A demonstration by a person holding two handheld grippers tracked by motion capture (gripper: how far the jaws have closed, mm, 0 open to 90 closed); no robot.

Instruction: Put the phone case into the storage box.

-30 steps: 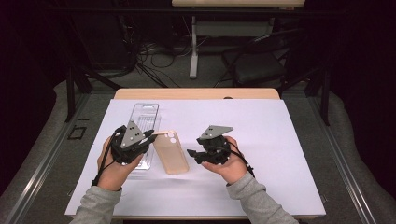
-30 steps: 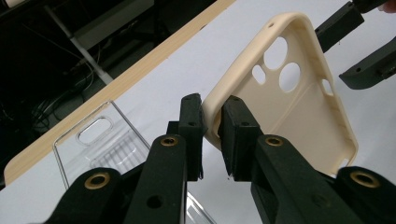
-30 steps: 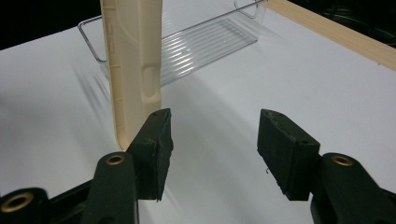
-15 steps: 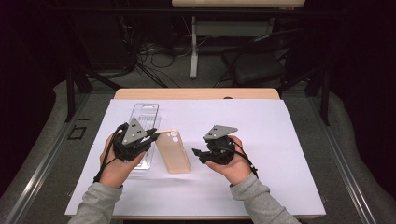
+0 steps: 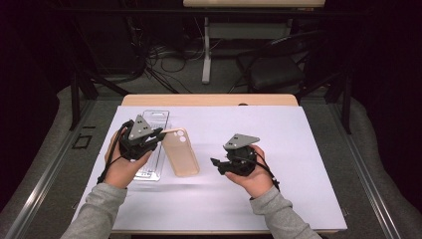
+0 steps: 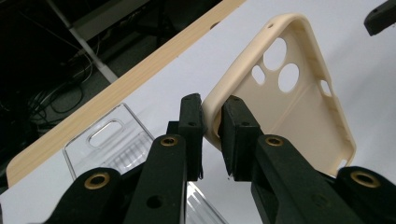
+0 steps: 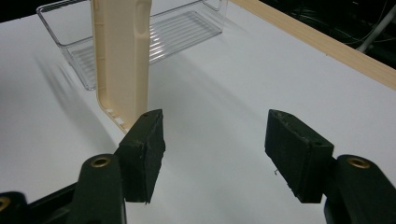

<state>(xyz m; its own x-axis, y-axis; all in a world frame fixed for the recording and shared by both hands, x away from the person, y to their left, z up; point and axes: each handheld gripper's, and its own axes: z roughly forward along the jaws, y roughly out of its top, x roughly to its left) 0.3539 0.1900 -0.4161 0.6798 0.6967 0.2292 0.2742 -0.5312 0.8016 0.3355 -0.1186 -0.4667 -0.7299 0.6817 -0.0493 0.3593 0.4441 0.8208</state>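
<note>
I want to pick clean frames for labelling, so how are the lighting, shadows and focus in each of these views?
High view: white table sheet evenly lit, dark surroundings, mild softness. Left gripper view: beige phone case crisp in the left gripper, no glare. Right gripper view: the case casts a soft shadow on the sheet, the clear plastic tray shows faint reflections, and the right gripper pads look slightly soft.

**A dim lab rigged for recording**

This looks like a lab or test room. A wooden table covered by a white sheet stands lit at the centre of the high view, with darkness all round. Along the top of the frame, loose cables sprawl over a grey floor beside a white stand leg and a dark chair. Metal rails run down the left and right edges.
</note>
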